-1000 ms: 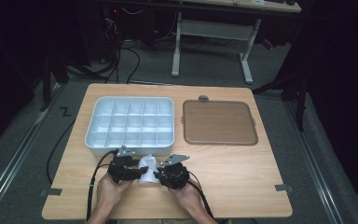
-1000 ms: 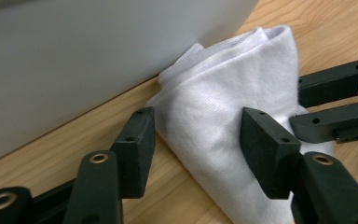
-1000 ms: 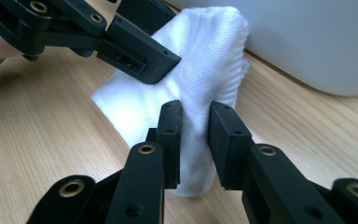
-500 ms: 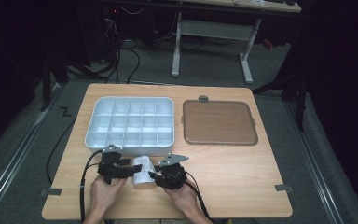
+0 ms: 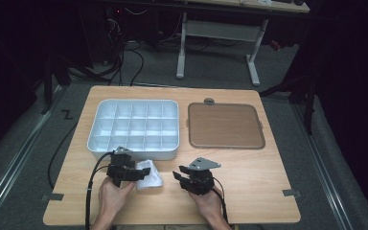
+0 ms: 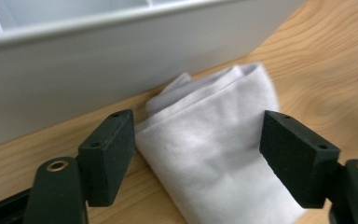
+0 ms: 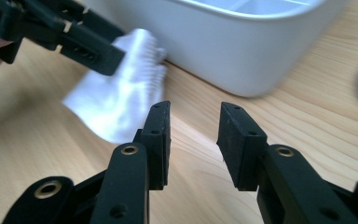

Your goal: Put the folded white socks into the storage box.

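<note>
Left gripper view: folded white cloth (image 6: 223,154) lies flat on the table (image 5: 249,191), its far end touching or nearly touching the wall of the white divided tray (image 6: 121,70). On the table it sits near the front edge, left of centre, just in front of the tray's front wall.

Left gripper (image 6: 198,154) has its jaws spread wide, one on each side of the cloth, nothing pinched yet.

Risks, my read:
- Closing from here probably bunches the folds rather than taking one clean edge, so the fold could come apart on lifting.
- Tray wall is right behind the cloth. Pushing forward likely jams the cloth against it or nudges the tray.
- Jaw tips look low to the wood and could scrape instead of getting under the fabric.

Right gripper (image 7: 193,140) hovers over bare wood right of the cloth, jaws apart with a narrow gap, empty, pointing toward the cloth and tray corner.

High view: both hands come in from the front edge, left hand (image 5: 115,196) angled in at the cloth, right hand (image 5: 208,201) near mid-table. Brown mat (image 5: 225,125) sits toward the back right, well clear.
</note>
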Motion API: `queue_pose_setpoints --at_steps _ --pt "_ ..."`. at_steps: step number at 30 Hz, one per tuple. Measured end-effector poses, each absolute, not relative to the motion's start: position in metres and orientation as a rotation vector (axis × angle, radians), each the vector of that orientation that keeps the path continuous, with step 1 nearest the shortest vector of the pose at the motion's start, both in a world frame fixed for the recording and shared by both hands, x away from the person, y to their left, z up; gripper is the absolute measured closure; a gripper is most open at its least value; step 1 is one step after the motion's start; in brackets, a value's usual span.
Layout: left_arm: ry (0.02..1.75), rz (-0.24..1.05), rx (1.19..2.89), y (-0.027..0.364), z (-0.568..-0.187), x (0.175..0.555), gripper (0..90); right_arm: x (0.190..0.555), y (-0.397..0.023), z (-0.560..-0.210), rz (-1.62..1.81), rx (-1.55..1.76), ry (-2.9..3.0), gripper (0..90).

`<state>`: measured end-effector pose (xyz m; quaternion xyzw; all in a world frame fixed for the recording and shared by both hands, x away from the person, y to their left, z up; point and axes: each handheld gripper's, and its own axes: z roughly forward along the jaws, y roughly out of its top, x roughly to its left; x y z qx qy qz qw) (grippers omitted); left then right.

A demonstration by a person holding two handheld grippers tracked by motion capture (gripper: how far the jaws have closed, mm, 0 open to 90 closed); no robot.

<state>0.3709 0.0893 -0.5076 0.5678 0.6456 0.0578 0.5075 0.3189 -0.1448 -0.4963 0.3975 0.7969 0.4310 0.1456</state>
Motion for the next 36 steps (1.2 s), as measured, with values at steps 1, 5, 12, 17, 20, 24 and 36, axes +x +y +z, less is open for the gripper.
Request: queue_pose_setpoints --at_steps 1,5,12,17,20,24,36 --pt "1.563 0.14 1.373 0.088 -0.51 0.372 25.9 0.319 -0.151 -0.497 1.234 1.161 2.282 64.7" --pt "1.587 0.109 1.348 0.089 -0.518 0.374 25.9 0.319 -0.177 -0.5 1.203 1.226 2.236 64.3" --pt "1.59 0.112 1.347 0.09 -0.518 0.373 37.9 0.32 -0.216 -0.509 1.068 1.309 2.162 61.3" --pt "1.595 0.099 1.335 0.091 -0.519 0.374 41.4 0.322 -0.248 -0.516 0.957 1.373 2.107 58.7" --pt "1.595 0.083 1.32 0.094 -0.52 0.373 44.0 0.323 -0.263 -0.519 0.914 1.415 2.073 57.6" --pt "1.591 0.071 1.318 0.097 -0.52 0.373 48.2 0.324 -0.283 -0.52 0.886 1.471 2.019 54.6" --pt "1.563 0.086 1.351 0.098 -0.518 0.369 63.6 0.326 -0.306 -0.531 0.83 1.54 1.948 44.6"
